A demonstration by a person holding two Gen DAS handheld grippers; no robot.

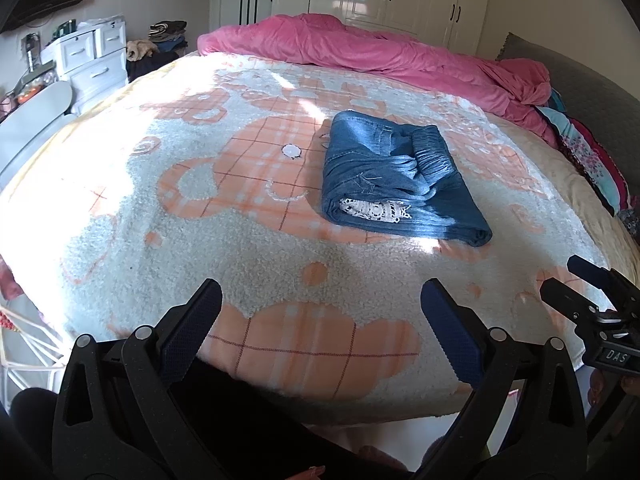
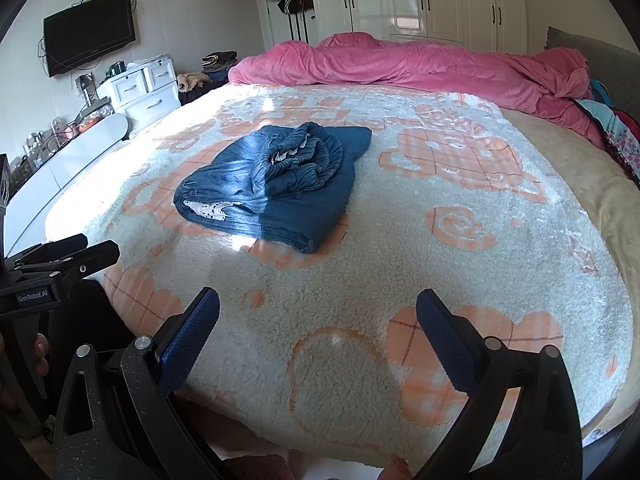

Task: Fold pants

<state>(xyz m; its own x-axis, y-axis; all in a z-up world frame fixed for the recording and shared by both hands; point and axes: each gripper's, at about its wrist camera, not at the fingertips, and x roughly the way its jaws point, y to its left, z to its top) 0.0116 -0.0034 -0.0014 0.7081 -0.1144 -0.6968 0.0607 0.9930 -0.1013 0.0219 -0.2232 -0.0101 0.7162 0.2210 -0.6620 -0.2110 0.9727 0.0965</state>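
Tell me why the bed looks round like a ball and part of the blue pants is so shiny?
Both wrist views use fisheye lenses, which bend the bed into a dome. In the left wrist view, sunlight washes out the blanket's left side; in the right wrist view, a sun stripe brightens the pants while their right half lies shaded.

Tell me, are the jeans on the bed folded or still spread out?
Folded. The jeans lie as a compact layered bundle on the blanket, waistband doubled on top, white lace showing at one edge.

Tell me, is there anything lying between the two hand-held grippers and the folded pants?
Nothing visible. Only bare blanket lies between the open left hand-held gripper, the open right hand-held gripper and the pants.
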